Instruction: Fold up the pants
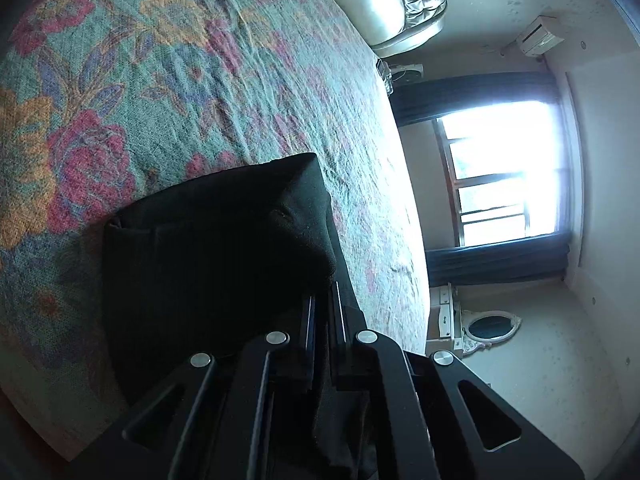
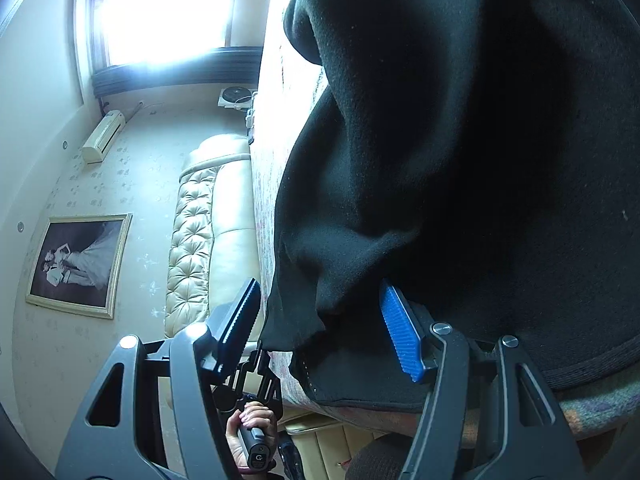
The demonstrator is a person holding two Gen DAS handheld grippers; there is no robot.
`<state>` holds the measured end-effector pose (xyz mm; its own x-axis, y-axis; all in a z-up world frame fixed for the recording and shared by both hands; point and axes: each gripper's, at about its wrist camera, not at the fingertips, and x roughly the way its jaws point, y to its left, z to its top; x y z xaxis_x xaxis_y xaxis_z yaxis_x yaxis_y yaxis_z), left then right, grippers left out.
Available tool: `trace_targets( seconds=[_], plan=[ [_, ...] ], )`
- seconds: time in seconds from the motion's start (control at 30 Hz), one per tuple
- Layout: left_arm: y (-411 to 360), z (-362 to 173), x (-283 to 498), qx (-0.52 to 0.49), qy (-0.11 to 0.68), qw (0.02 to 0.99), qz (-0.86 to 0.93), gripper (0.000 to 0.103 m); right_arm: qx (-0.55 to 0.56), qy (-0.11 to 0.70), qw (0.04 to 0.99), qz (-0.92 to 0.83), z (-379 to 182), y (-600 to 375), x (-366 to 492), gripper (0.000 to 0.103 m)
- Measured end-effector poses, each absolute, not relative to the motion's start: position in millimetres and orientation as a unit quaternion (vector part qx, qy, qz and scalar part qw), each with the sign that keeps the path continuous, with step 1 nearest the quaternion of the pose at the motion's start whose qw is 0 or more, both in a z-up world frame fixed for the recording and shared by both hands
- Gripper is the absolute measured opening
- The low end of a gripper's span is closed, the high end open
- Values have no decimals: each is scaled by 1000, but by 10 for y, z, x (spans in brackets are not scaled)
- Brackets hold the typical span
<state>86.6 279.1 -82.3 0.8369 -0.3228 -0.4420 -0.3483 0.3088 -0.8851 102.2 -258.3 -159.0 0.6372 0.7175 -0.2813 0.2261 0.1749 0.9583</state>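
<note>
Pinching soft black fleece pants [image 1: 216,236] in left gripper [image 1: 324,312] jaws, right gripper [image 2: 320,320] jaws apart, floral woven bedspread [image 1: 180,60].

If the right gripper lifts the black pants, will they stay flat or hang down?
Probably hang: the black pants already drape in soft rounded folds. They look thick and fleecy, so likely not slippery between the ribbed fingers of the open right gripper. The left gripper seems shut on them.
</note>
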Motion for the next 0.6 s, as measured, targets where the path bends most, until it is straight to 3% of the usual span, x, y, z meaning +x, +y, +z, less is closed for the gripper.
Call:
trace_targets(
  seconds=[0.1,0.13,0.2,0.23,0.6],
  plan=[
    [2803,-841,890,-587,287,757,10,5,615,377,670,173,-1647,-2592,989,61],
    [2811,-854,885,-589,287,755,11,5,622,372,668,168,-1657,-2595,1013,54],
    [2820,-878,813,-592,287,753,12,5,628,378,661,158,-1749,-2607,1072,31],
    [2824,-878,805,-592,287,753,12,5,633,383,653,158,-1810,-2612,1103,9],
    [2870,-649,670,-584,273,764,-16,5,606,362,673,221,-1480,-2648,939,6]
  ],
)
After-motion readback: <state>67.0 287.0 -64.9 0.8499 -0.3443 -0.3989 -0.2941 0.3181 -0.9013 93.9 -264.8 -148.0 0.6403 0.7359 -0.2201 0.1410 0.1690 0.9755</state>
